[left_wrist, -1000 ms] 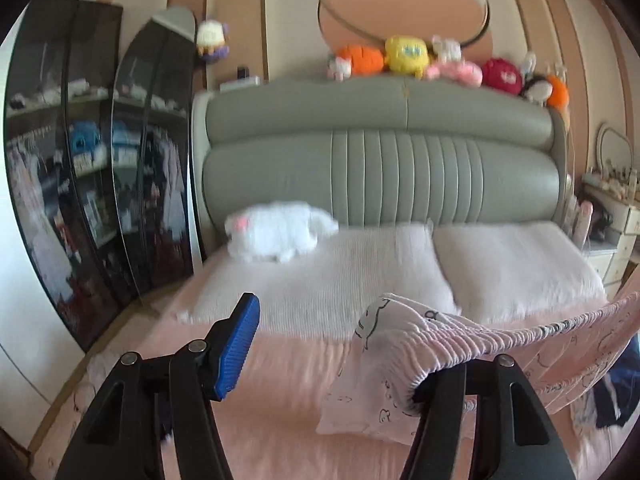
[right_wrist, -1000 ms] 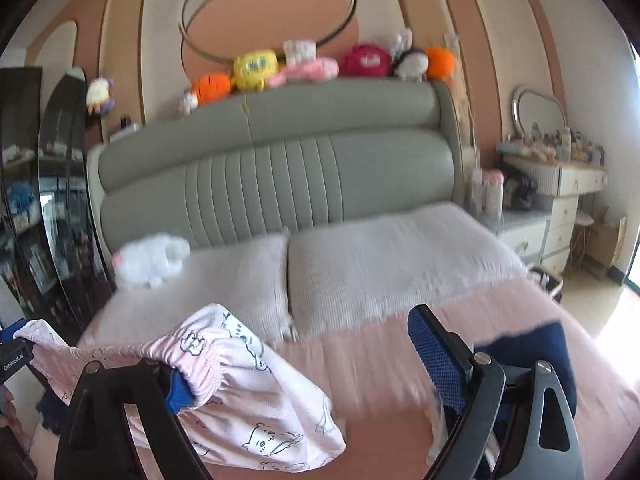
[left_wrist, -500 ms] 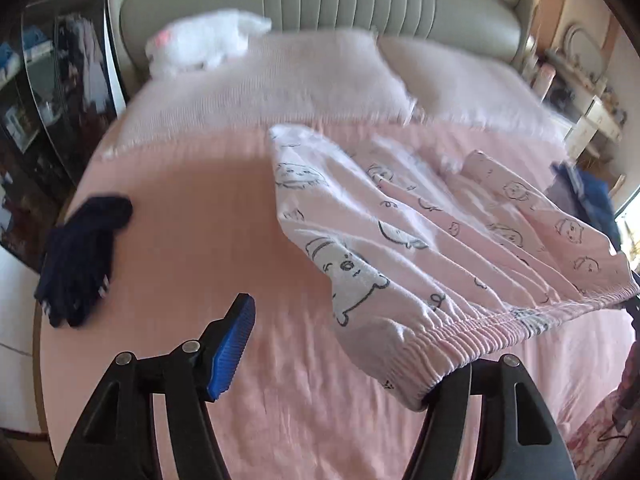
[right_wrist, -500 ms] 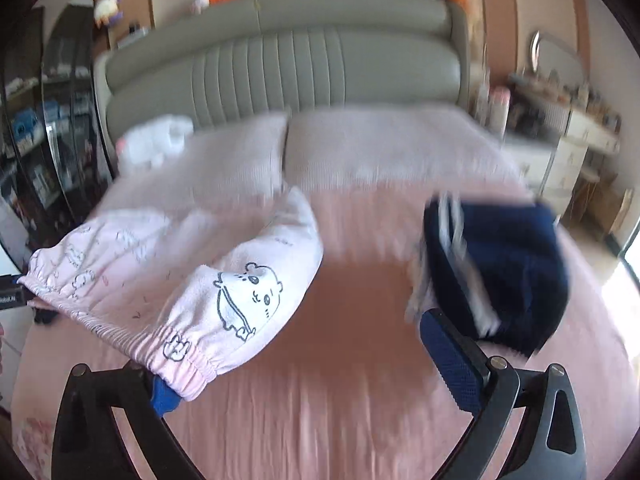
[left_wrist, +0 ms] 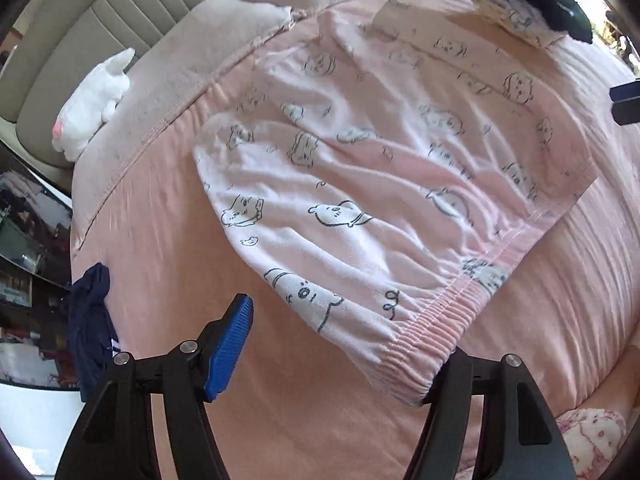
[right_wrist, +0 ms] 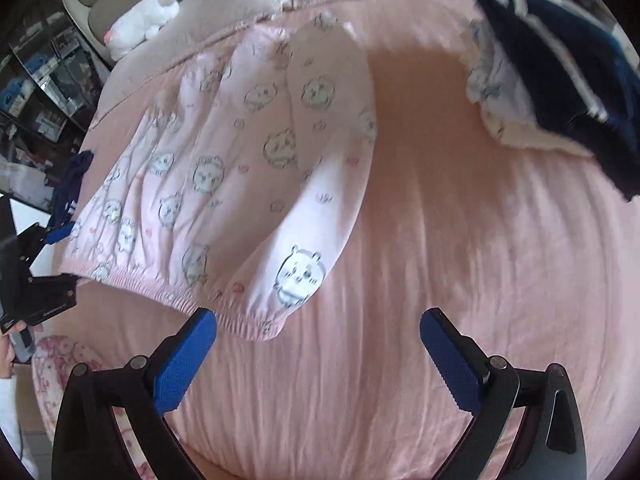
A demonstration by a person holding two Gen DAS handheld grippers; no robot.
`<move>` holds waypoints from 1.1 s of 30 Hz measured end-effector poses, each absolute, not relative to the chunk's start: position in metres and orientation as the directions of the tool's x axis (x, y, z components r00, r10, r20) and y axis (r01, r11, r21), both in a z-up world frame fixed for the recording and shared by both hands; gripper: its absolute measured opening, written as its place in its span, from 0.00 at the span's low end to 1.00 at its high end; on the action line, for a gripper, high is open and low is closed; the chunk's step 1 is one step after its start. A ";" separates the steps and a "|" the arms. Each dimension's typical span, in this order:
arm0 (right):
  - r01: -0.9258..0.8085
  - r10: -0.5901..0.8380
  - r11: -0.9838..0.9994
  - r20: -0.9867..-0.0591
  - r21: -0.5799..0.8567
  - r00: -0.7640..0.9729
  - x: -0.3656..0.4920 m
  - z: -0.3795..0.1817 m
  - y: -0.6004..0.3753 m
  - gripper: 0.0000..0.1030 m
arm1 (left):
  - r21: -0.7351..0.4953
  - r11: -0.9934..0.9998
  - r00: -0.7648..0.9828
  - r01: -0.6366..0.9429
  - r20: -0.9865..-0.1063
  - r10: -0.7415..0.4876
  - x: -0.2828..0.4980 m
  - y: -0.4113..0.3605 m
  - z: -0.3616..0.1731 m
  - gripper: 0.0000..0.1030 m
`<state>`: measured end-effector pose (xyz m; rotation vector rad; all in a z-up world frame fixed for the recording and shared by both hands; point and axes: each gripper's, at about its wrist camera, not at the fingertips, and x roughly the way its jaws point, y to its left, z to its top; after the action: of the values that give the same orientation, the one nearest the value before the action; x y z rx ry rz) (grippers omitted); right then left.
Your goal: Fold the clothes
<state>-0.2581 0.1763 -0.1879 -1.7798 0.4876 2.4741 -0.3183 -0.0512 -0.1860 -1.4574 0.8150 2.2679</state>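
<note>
Pink pajama pants lay on the pink bed, waistband nearest, legs toward the pillows. The left gripper was opening over the waistband; the right gripper was spread, empty.

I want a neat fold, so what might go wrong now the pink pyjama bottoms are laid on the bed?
The waistband is draped over one finger of the opening left gripper, so lifting away may drag it. The pyjama bottoms lie wrinkled, so creases could get folded in. The open right gripper holds nothing.
</note>
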 end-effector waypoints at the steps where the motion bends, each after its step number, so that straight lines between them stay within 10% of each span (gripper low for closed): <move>1: -0.229 -0.118 -0.948 -0.914 0.219 -0.388 -0.257 -0.178 0.176 0.99 | 0.288 -0.774 -0.431 -0.564 -0.902 -0.022 -0.315 -0.049 -0.183 0.64; 8: -0.069 -0.079 -0.990 -0.893 0.122 -0.443 -0.287 -0.198 0.132 1.00 | 0.592 -0.530 -0.537 -0.607 -0.797 -0.276 -0.299 -0.043 -0.214 0.72; 17: 0.011 0.111 -0.993 -0.952 -0.119 -0.284 -0.298 -0.280 0.120 1.00 | 0.270 -0.567 -0.374 -0.778 -0.924 0.073 -0.280 -0.030 -0.191 0.78; 23: -0.078 0.021 -0.997 -0.952 0.002 -0.304 -0.291 -0.263 0.152 1.00 | 0.014 -0.740 -0.284 -0.672 -0.928 0.241 -0.300 -0.035 -0.166 0.79; 27: -0.065 0.056 -0.997 -0.919 -0.033 -0.391 -0.297 -0.255 0.142 1.00 | 0.108 -0.876 -0.318 -0.470 -0.947 0.054 -0.346 -0.037 -0.191 0.79; 33: 0.092 0.265 -0.950 -0.929 -0.297 -0.257 -0.272 -0.282 0.147 1.00 | 0.332 -0.740 -0.234 -0.585 -0.943 -0.237 -0.334 -0.023 -0.247 0.81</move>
<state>-0.2725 0.1468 -0.2817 -1.8415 -0.4467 2.3646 -0.3337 -0.0229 -0.2471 -1.7692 0.9895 2.0674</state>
